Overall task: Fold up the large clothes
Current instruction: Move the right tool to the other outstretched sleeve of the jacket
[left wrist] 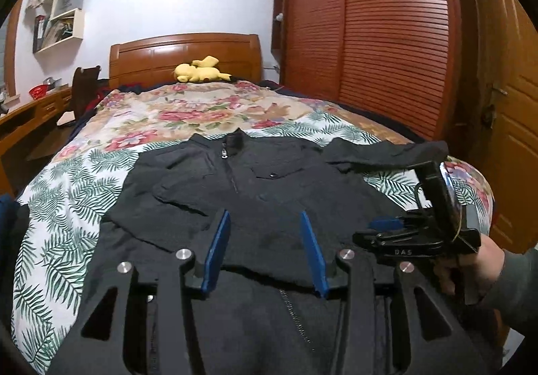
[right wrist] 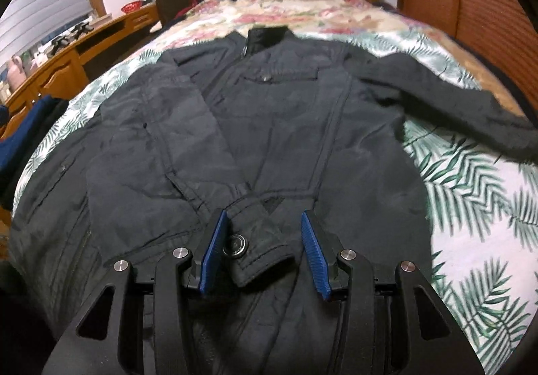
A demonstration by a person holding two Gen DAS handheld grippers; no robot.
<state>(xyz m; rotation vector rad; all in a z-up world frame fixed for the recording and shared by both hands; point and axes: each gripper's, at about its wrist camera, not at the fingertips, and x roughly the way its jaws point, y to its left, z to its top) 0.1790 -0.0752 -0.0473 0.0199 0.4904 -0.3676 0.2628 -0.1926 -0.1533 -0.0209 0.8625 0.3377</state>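
Note:
A large black jacket [left wrist: 262,193] lies front up on the bed, collar toward the headboard; it also shows in the right wrist view [right wrist: 275,126]. Its left sleeve is folded across the chest, and the cuff [right wrist: 259,247] with a metal snap lies between the jaws of my right gripper [right wrist: 265,247], which is open. The other sleeve [right wrist: 454,106] stretches out to the right. My left gripper [left wrist: 265,247] is open and empty above the jacket's lower front. The right gripper [left wrist: 420,233] shows in the left wrist view, held in a hand.
The bed has a floral and palm-leaf cover [left wrist: 84,173]. A yellow plush toy [left wrist: 201,70] lies by the wooden headboard [left wrist: 185,55]. A desk [right wrist: 67,55] stands on the left, a wooden wardrobe [left wrist: 370,38] on the right. Dark clothes [right wrist: 20,139] lie at the left edge.

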